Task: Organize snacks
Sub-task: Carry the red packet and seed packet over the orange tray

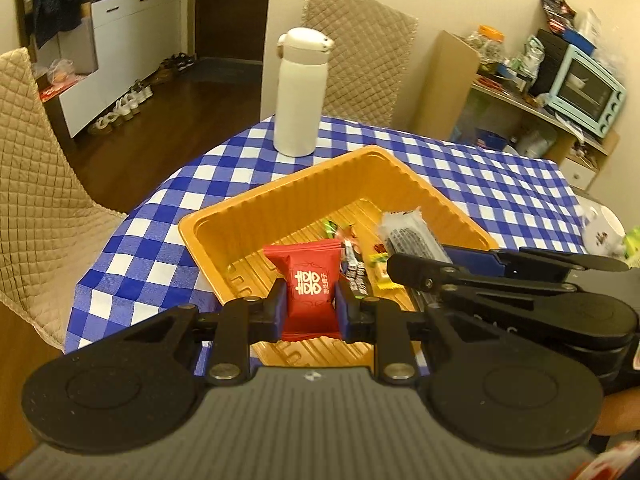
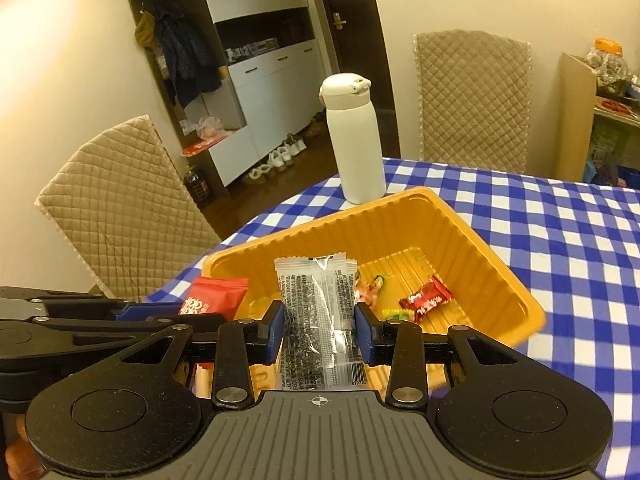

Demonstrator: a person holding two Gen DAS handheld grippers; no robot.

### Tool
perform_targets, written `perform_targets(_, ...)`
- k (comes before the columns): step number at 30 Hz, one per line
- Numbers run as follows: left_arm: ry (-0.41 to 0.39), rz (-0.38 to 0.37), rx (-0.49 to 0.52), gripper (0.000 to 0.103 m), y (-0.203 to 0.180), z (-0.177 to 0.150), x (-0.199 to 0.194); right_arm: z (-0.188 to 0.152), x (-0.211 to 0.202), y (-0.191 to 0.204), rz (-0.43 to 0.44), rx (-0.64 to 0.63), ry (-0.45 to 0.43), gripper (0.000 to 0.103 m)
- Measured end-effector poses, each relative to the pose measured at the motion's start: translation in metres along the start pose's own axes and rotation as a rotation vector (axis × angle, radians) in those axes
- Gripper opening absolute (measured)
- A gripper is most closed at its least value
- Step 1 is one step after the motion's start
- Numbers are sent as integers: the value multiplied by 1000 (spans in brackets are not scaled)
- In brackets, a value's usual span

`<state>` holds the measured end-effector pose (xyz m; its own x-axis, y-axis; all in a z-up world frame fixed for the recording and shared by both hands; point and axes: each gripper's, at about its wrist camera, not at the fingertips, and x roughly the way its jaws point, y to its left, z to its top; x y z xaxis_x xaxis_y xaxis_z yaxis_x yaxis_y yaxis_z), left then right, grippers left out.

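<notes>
- Blue-and-white checked tablecloth (image 1: 460, 168) covers the table in a domestic room; quilted beige chairs (image 1: 36, 184) stand at the left edge and the far edge.
- Left background: a white cabinet (image 1: 120, 36) with shoes lined up on the dark floor beneath it.
- A white insulated bottle (image 1: 298, 92) stands upright on the cloth, just beyond the far corner of the tray.
- An orange plastic tray (image 1: 320, 184) with ribbed walls sits on the cloth, turned corner-on to both cameras.
- Left gripper (image 1: 310, 304): jaws drawn in close, blue pads pressing both sides of a red snack packet (image 1: 308, 284) with white characters. The packet is held upright over the near-left part of the tray.
- Loose on the tray floor, right wrist view: a small red-wrapped candy (image 2: 426, 300), a green-and-yellow sweet (image 2: 394, 314) touching it, and further small wrapped pieces behind the held packets.
- Right gripper (image 2: 320, 326): jaws partly closed on a clear packet of dark snack (image 2: 316, 312), pads bearing on its two long edges. The packet stands upright above the tray's near side, just right of the red one.
- The two grippers sit side by side, close together, both over the tray's near edge.
- Right background, left wrist view: a cluttered shelf (image 1: 516, 96) carrying a pale blue toaster oven (image 1: 584, 92) and a jar with an orange lid (image 1: 486, 40).
</notes>
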<state>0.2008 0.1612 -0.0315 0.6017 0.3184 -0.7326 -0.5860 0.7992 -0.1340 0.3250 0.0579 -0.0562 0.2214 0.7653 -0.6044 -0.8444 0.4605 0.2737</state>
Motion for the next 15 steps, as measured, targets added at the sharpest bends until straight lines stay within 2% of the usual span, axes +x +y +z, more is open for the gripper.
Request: perform_targets(15, 73, 47, -75, 23, 7, 13, 55, 8, 44, -32, -8, 37, 45, 38)
